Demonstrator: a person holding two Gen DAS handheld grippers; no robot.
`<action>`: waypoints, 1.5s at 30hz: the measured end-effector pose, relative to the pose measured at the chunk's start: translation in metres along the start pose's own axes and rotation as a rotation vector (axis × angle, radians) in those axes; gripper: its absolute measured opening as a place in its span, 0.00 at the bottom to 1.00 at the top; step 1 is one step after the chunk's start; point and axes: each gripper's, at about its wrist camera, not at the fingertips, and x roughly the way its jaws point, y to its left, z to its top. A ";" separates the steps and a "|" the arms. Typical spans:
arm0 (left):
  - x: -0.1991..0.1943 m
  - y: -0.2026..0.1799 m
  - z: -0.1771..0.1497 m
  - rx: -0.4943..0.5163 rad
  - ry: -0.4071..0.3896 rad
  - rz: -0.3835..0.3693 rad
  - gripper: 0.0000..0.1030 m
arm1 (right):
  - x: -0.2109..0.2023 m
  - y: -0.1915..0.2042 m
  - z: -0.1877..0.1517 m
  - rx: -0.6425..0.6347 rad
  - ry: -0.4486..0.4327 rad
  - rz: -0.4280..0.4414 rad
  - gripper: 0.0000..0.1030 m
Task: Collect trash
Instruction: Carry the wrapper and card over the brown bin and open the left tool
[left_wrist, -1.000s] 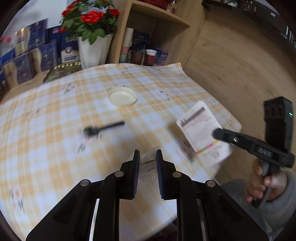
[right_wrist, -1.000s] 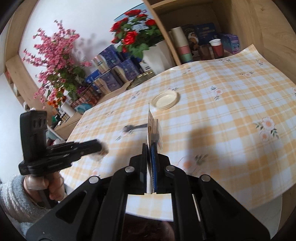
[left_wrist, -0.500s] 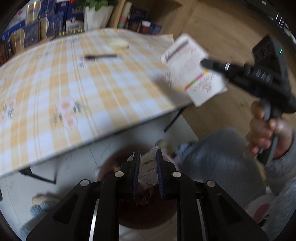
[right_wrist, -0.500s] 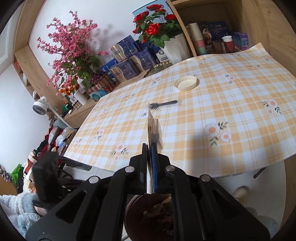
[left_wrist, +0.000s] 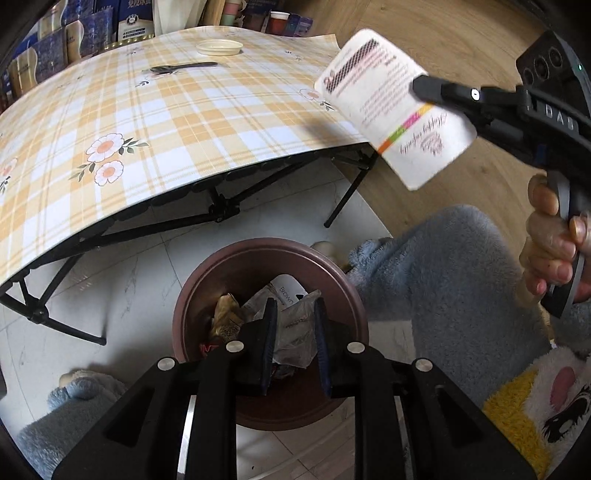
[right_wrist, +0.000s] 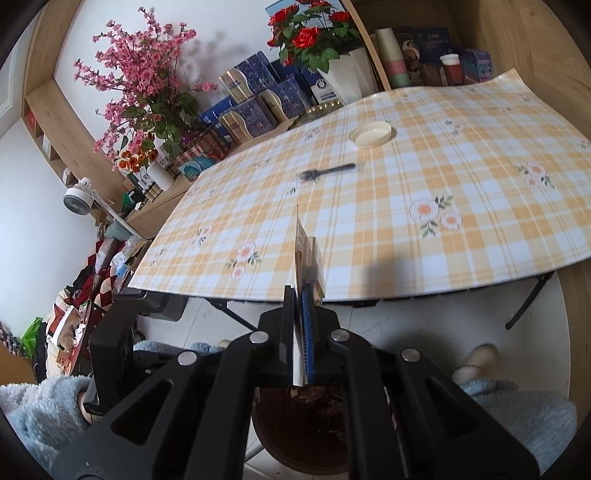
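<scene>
Left gripper: points down over the brown bin, its two blue pads close together with a crumpled clear wrapper wedged between them; the wrapper hangs right above the bin's mouth.
Right gripper: jaws pressed tight on a white printed card, which stands edge-on between the pads in its own view; from the left view the card is held out in the air past the table's corner, above the person's knee.
Brown bin: round, on the pale floor tiles just under the near edge of the table; crumpled wrappers and a yellowish packet already lie inside.
Table: folding black legs, covered with a yellow plaid cloth with daisy prints.
Still on the table: a black plastic fork near the middle and, beyond it, a cream round lid, the two apart.
Person: seated, fluffy blue-grey trousers on both sides of the bin; a bare hand grips the right tool's handle.
Background: red roses in a white vase, pink blossom branches, blue boxes, cups on a shelf.
</scene>
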 end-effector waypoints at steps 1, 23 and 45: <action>0.001 0.000 -0.001 0.002 0.004 0.002 0.19 | 0.000 0.001 -0.003 0.001 0.005 0.001 0.08; -0.085 0.044 -0.011 -0.171 -0.330 0.333 0.87 | 0.049 0.024 -0.048 -0.034 0.235 0.007 0.08; -0.101 0.062 -0.034 -0.294 -0.429 0.401 0.91 | 0.118 -0.003 -0.082 0.024 0.463 -0.152 0.76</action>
